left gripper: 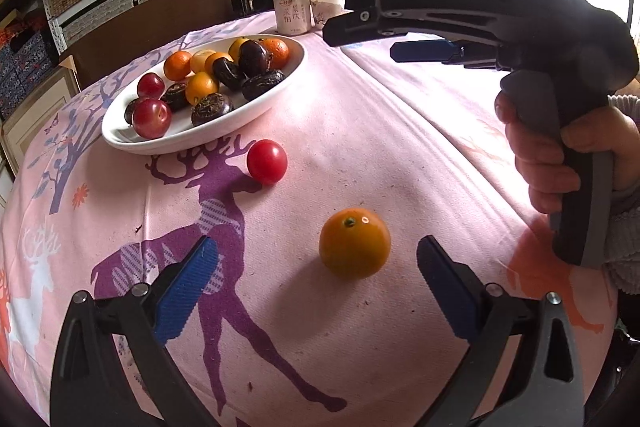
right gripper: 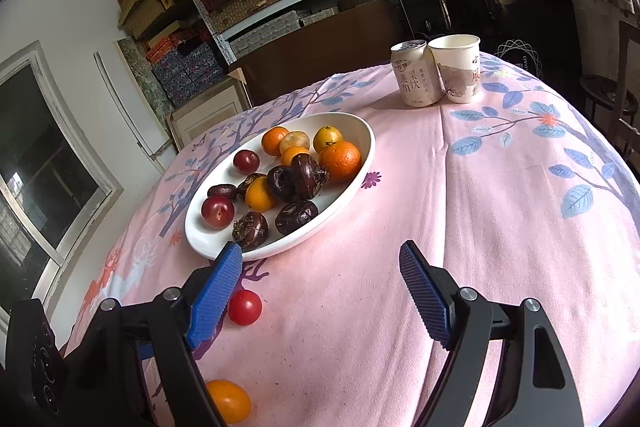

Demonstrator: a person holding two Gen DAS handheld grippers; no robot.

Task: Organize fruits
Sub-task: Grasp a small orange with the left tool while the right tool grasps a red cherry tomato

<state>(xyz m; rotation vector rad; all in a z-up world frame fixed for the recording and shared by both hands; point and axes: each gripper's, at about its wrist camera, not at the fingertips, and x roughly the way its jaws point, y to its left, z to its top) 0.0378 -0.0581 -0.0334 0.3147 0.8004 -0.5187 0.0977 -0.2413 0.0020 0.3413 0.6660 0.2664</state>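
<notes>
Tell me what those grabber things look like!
Each gripper, the left gripper and right gripper, has black frames with silver bolts and two blue ribbed pads. The right one's black body says DAS in grey letters, with a grey-and-black pistol handle. The hand holding it wears a pale ribbed sleeve.

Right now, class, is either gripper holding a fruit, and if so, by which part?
Neither. The left gripper stands open around the orange on the cloth without touching it. The right gripper is open and empty.
</notes>
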